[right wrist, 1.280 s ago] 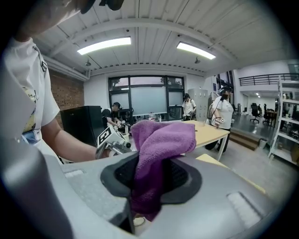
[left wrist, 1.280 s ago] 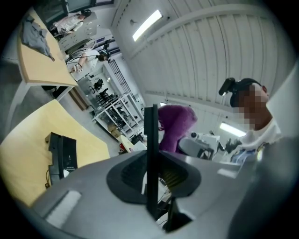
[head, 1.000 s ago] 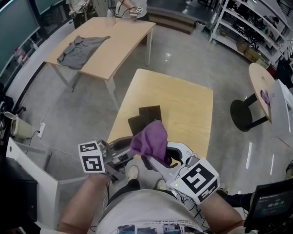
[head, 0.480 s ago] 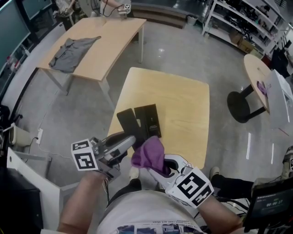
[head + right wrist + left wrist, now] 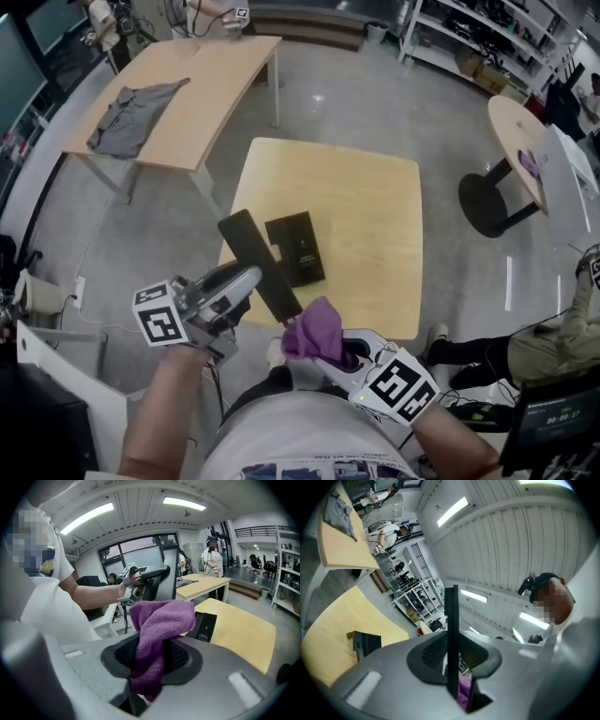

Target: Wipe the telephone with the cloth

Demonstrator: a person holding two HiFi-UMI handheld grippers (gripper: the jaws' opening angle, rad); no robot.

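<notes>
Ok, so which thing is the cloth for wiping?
Find the square wooden table in the middle. Just by its near edge, the cloth bunches out of the right hand-held gripper. It is soft and purple, while the phone beside it is flat and black.

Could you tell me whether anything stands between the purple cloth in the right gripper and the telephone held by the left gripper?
Nothing visible does. The cloth, in the right gripper, sits right beside the near end of the telephone; the black box lies on the table beyond, out of the path.
</notes>
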